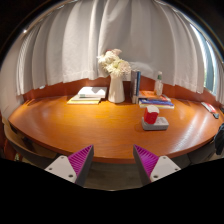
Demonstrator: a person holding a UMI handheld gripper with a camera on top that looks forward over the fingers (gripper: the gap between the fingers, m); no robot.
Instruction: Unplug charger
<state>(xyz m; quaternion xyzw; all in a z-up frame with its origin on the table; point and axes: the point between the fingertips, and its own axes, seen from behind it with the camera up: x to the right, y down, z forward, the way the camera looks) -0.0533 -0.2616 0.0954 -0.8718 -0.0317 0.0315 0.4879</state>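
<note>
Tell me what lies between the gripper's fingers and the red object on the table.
In the gripper view, only bare wooden table lies between the open gripper and the red object.

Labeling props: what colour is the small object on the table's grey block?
Red; gripper view shows it.

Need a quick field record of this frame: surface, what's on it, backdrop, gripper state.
surface: round wooden table
centre back: white flowers in a vase
beside the flowers: open book, stacked books
nearer the fingers: red object on a small grey base
backdrop: white curtains
charger: not identifiable
gripper: open, holding nothing, short of the table items
</note>
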